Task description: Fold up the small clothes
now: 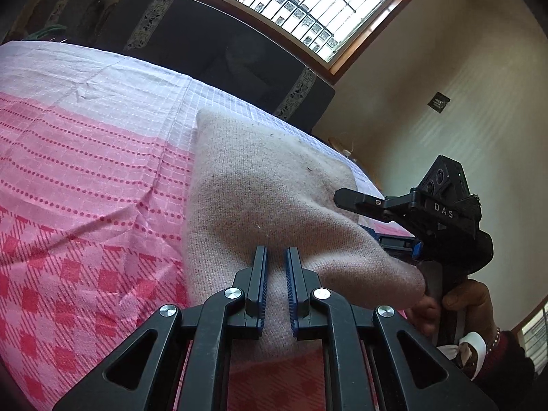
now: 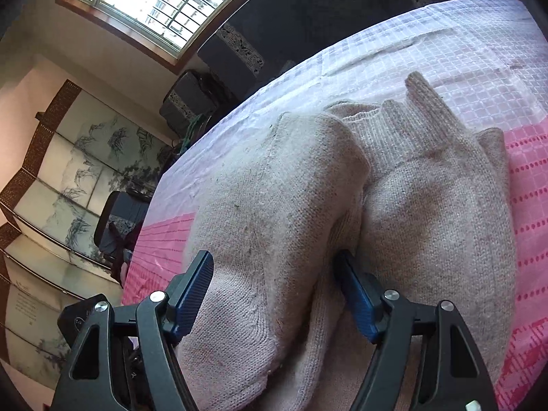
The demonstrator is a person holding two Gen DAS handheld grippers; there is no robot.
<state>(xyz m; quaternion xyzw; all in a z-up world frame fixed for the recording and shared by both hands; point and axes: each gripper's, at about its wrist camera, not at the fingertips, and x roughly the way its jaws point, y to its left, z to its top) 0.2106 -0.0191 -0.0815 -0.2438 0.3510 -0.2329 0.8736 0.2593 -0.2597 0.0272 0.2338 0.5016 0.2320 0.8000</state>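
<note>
Pink bedspread (image 1: 85, 157) surrounds the beige sweater (image 2: 428, 212); left hand-held gripper (image 1: 275, 274) pinches it, right hand-held gripper (image 2: 274, 274) gapes.

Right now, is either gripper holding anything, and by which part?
Left gripper: nearly shut around a fold of the beige sweater at its near edge. Right gripper: wide open, straddling a bunched fold of the sweater, holding nothing.
</note>
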